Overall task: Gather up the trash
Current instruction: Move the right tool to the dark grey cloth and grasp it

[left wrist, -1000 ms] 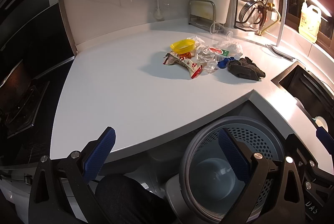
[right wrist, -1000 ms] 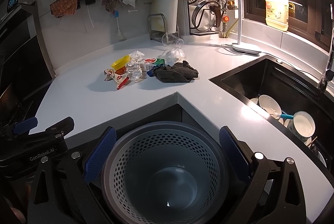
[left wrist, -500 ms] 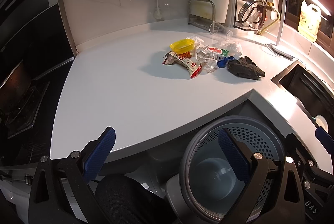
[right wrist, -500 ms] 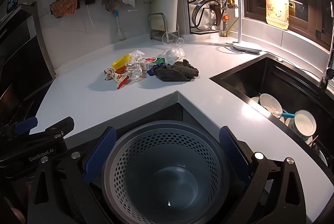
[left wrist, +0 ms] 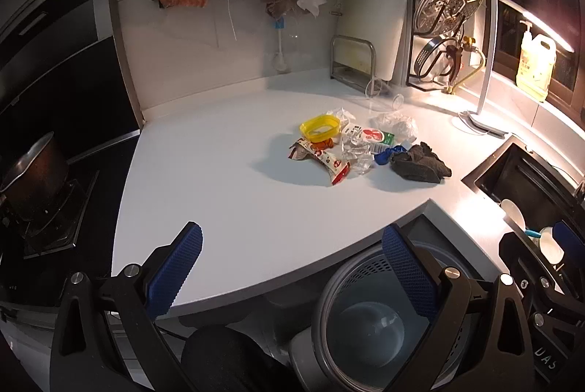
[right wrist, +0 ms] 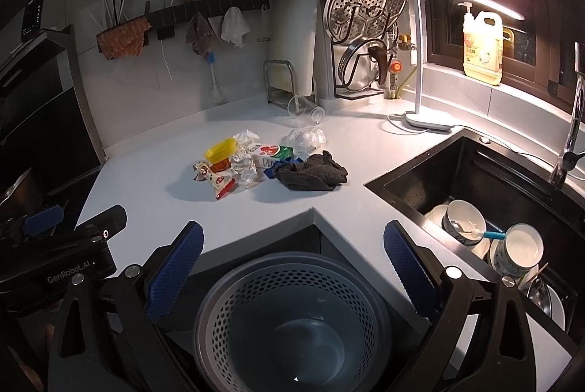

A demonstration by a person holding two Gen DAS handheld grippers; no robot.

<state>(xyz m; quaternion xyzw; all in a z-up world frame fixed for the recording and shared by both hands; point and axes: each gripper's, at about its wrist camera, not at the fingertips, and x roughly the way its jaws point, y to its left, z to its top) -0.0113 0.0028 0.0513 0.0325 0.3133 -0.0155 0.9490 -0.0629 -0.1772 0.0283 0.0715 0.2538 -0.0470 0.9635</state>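
A trash pile lies mid-counter: a yellow lid [left wrist: 320, 132], a snack wrapper [left wrist: 325, 162], crumpled clear plastic [left wrist: 356, 154], a red-green carton [left wrist: 373, 135] and a clear bag [left wrist: 396, 123]. A dark cloth [left wrist: 418, 163] lies against its right side. The same pile shows in the right wrist view, with the wrapper [right wrist: 215, 178], carton [right wrist: 270, 152] and cloth [right wrist: 310, 172]. A grey perforated bin [right wrist: 292, 319] stands below the counter's notch, also visible as the bin [left wrist: 369, 330]. My left gripper [left wrist: 292, 246] and right gripper [right wrist: 292, 238] are open and empty, well short of the pile.
A black sink [right wrist: 457, 172] with bowls [right wrist: 464, 220] is at the right. A desk lamp [right wrist: 427, 118] and a tipped clear cup [right wrist: 307, 110] stand behind the pile. A pot [left wrist: 33, 176] sits on the stove at the left.
The pile and bin sit lower in both views, so both grippers have risen or tilted up a little. The pot has come into the left view. Both grippers stay open.
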